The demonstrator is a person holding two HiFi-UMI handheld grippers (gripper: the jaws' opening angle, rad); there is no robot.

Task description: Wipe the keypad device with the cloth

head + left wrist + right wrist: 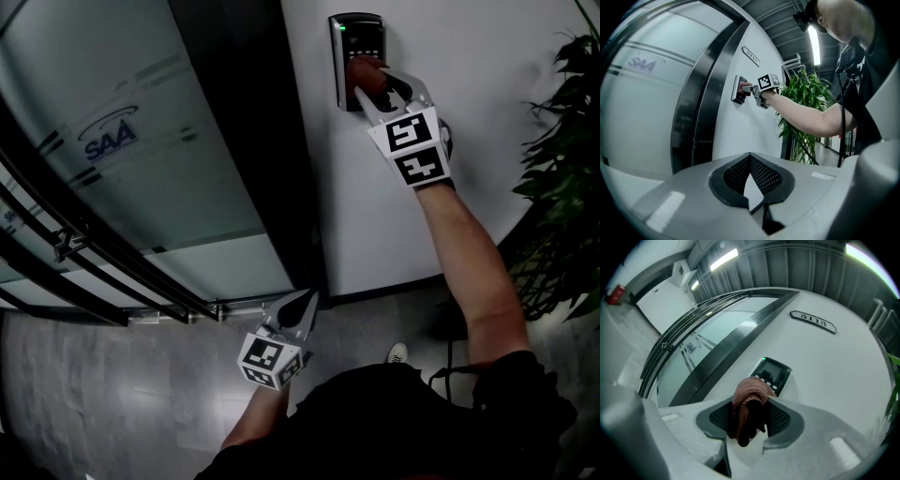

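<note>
My right tongs (pixel 367 86) pinching the brown cloth (pixel 364 71), pressed low on the keypad device (pixel 357 36), it stands tall on the wall (pixel 375 206), my left tongs (pixel 302 306) closed, empty

Losing most of the keypad device (pixel 356 37) in the head view: only the top showing, lower keys buried under the cloth (pixel 367 73). Same from the right gripper view, just a few keys peeking past the fold. Plant (pixel 562 169) sliced off by the right edge. Can't read the number plate (pixel 751 56) from the left gripper view, far too small.
</note>
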